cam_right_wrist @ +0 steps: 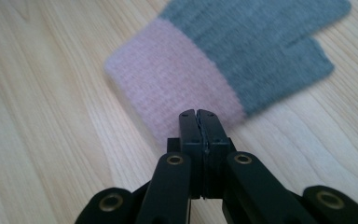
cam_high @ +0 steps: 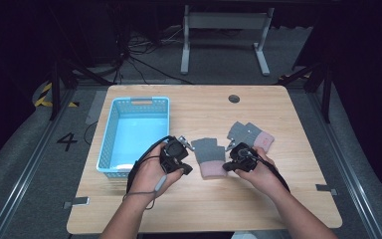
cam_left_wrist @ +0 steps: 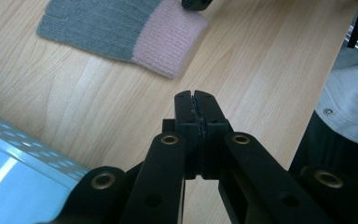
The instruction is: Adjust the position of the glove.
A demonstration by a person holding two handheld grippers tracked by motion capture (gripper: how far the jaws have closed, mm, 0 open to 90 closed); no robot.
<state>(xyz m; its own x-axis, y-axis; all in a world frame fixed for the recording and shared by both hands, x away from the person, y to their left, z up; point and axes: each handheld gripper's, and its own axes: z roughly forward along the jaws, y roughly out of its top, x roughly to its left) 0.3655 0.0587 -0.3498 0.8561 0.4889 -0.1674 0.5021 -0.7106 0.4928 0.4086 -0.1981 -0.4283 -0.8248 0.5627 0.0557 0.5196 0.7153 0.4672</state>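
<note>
- Gloves are the things at hand, and both lie flat on the wooden table (cam_high: 278, 199), to the right of the blue basket (cam_high: 110, 134).
- Largest on the table, the blue basket is a perforated plastic crate that stands at the left side of the table, with a handle slot in its far wall.
- Second in size are the two gloves, grey knit with pink cuffs: the near glove (cam_high: 209, 157) lies just right of the basket with its cuff toward the person and its fingers pointing away.
- Farther right of the basket, the far glove (cam_high: 250, 134) lies at a slant, cuff toward the right edge, apart from the near glove.
- Left gripper (cam_high: 185, 168) sits in the person's left hand between the basket and the near glove; its jaws are pressed together with nothing between them, over bare wood just short of the pink cuff (cam_left_wrist: 168, 39).
- Right gripper (cam_high: 229, 166) sits in the right hand on the other side of the near glove from the basket; its jaws are likewise pressed together and hold nothing, with the tips at the edge of that cuff (cam_right_wrist: 168, 84), whether touching it I cannot tell.
</note>
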